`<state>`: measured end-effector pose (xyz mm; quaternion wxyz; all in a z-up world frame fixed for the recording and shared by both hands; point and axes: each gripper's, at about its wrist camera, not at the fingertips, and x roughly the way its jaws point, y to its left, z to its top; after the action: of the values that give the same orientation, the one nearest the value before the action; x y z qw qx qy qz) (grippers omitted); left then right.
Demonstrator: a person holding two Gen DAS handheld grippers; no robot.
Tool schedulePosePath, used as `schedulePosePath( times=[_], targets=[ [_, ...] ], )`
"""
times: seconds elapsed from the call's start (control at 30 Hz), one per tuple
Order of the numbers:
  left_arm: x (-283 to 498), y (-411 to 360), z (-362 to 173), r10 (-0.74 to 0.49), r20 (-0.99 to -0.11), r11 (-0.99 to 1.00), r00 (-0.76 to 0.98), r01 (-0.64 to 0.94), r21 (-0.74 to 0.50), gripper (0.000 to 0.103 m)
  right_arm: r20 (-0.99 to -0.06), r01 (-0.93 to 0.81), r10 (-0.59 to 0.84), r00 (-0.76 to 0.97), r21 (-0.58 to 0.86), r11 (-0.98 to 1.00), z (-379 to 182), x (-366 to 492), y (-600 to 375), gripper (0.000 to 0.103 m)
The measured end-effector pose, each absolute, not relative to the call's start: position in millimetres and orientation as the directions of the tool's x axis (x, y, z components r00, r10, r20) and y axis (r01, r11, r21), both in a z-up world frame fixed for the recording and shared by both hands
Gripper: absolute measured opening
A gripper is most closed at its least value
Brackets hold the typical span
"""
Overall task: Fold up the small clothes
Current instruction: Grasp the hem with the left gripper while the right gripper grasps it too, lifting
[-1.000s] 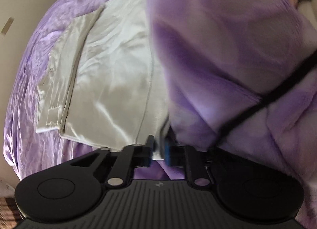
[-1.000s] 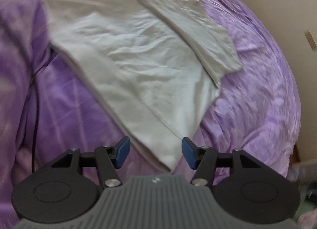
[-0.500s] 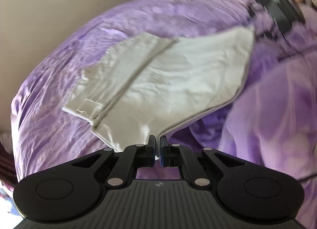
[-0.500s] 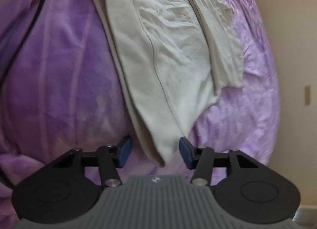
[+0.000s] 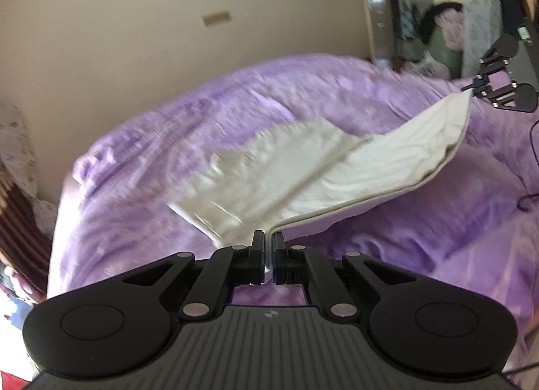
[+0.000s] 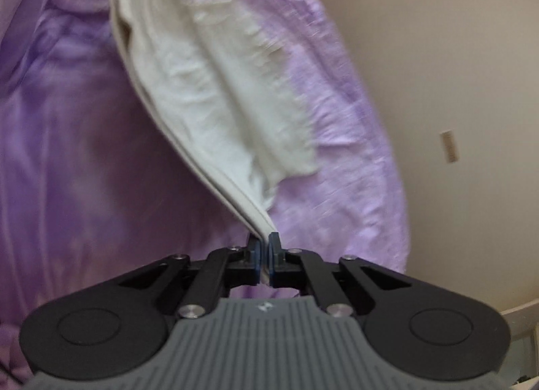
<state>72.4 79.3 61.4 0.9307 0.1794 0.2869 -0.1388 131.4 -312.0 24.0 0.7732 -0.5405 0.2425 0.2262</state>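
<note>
Cream shirt [image 5: 353, 167] hangs blurred over the purple bedspread [image 5: 168, 140] — your left gripper [image 5: 268, 257] pinches its hem at 6 o'clock, your right gripper [image 6: 264, 260] likewise; the far sleeve's smeared.

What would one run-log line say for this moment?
left gripper: shut on shirt corner | right gripper: shut on other corner | shirt: partly lifted off purple bedspread
</note>
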Motion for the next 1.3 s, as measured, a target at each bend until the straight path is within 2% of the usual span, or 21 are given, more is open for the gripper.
schedulePosePath(
  times=[0.3,0.4,0.5,0.67,0.87,1.07,1.3],
  targets=[
    [49.4,104.3,140.8,-0.112,-0.410,0.917,0.905,0.253,0.307,0.003,-0.471,-0.509,0.195,0.861,-0.773,0.378,115.8,113.2,-299.8,0.000],
    [39.6,110.9,156.0,-0.112,-0.394,0.915,0.912,0.250,0.318,0.003,-0.453,-0.513,0.241,0.858,-0.763,0.393,139.5,92.4,-297.6,0.000],
    [47.9,114.9,148.8,-0.077,-0.433,0.917,0.898,0.235,0.324,0.003,-0.468,-0.543,0.275,0.840,-0.729,0.417,151.0,77.8,-297.4,0.000],
    [81.4,114.5,117.0,-0.019,-0.490,0.917,0.872,0.210,0.339,0.003,-0.509,-0.575,0.270,0.817,-0.687,0.444,129.4,92.3,-290.9,0.000],
    [139.3,117.0,104.9,0.064,-0.477,0.916,0.877,0.138,0.376,0.003,-0.513,-0.562,0.252,0.820,-0.640,0.525,106.1,157.6,-276.3,0.000],
    [207.5,125.9,89.6,0.092,-0.466,0.913,0.880,0.113,0.393,0.003,-0.511,-0.525,0.220,0.831,-0.590,0.613,93.3,235.4,-259.8,0.000],
    [295.3,136.8,48.4,0.096,-0.547,0.934,0.832,0.115,0.339,0.003,-0.564,-0.497,0.155,0.811,-0.525,0.691,54.8,343.4,-236.8,0.000]
  ],
)
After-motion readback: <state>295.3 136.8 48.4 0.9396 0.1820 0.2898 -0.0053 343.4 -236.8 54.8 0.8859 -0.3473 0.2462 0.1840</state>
